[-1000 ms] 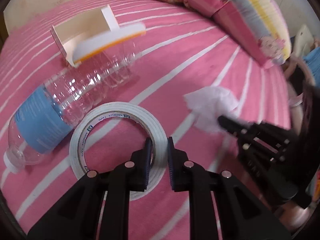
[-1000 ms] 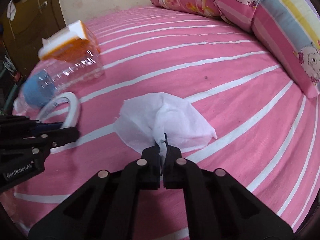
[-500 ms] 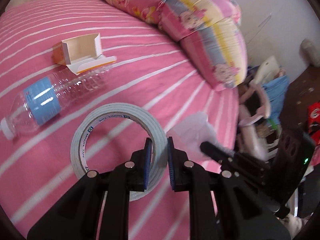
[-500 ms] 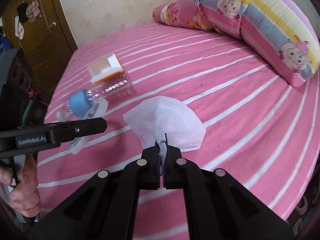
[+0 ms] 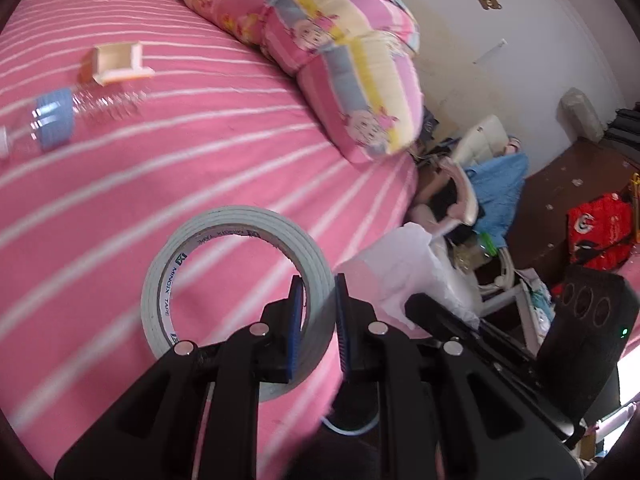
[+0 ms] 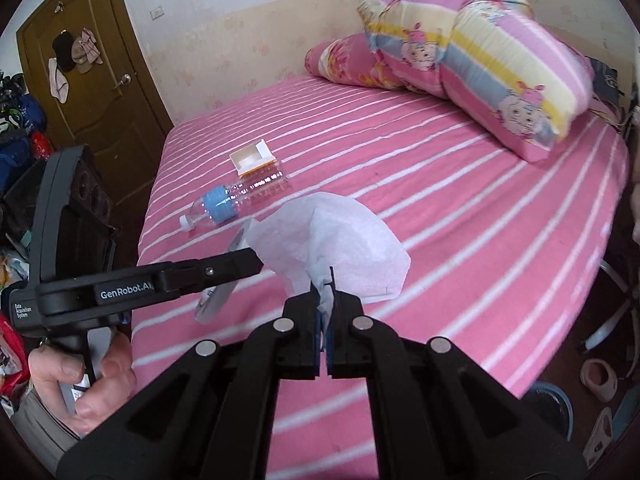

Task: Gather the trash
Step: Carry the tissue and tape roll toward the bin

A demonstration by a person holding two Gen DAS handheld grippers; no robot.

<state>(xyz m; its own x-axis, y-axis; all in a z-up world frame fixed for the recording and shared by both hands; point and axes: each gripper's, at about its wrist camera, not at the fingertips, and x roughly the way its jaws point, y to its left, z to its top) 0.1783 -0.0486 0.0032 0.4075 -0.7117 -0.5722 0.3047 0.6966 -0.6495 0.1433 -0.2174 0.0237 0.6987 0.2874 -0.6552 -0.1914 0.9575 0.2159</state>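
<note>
Left tongs [image 5: 316,292] clamp tape roll [image 5: 224,240], apparently "MINGIX TAPE"; right tongs [image 6: 325,292] pinch tissue [image 6: 340,240].

Soft, even daylight fills both views, perhaps from a window outside the frame; shadows are faint. Fisheye bending curves the bed [image 6: 460,200] stripes and darkens the round edges. In the left wrist view motion blur smears the stripes and the plastic bottle [image 5: 60,120]; the right wrist view is sharper.

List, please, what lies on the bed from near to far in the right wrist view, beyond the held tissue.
plastic bottle → small open box → striped quilt
</note>
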